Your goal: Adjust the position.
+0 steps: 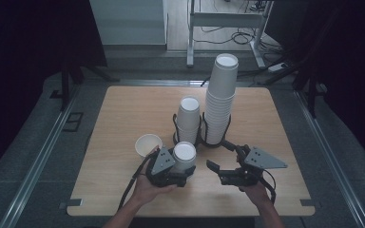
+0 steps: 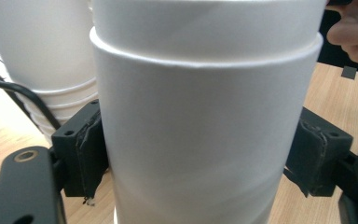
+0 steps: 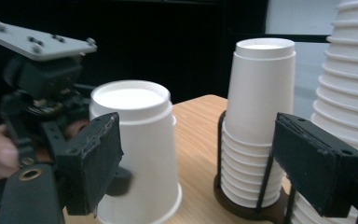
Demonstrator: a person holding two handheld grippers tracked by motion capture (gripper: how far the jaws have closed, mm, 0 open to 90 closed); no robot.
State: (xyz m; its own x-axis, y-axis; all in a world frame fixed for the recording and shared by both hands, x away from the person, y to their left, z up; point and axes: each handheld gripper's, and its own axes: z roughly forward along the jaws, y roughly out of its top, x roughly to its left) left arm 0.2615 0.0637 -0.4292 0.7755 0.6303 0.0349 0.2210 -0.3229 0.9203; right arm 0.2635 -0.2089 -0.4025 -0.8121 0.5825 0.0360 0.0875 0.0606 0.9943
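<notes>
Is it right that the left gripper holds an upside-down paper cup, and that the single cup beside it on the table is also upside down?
Not fully. The left gripper does clamp an upside-down paper cup, but the single cup beside it on the table stands upright with its mouth open upward, as the high view shows.

Lab: dark curtains, floor cables

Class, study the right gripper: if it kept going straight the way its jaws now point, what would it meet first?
Most likely the upside-down cup held in the left gripper. The right gripper, jaws open with nothing between them, points leftward toward it in the high view. Depth is unclear; the short cup stack stands beside that line.
</notes>
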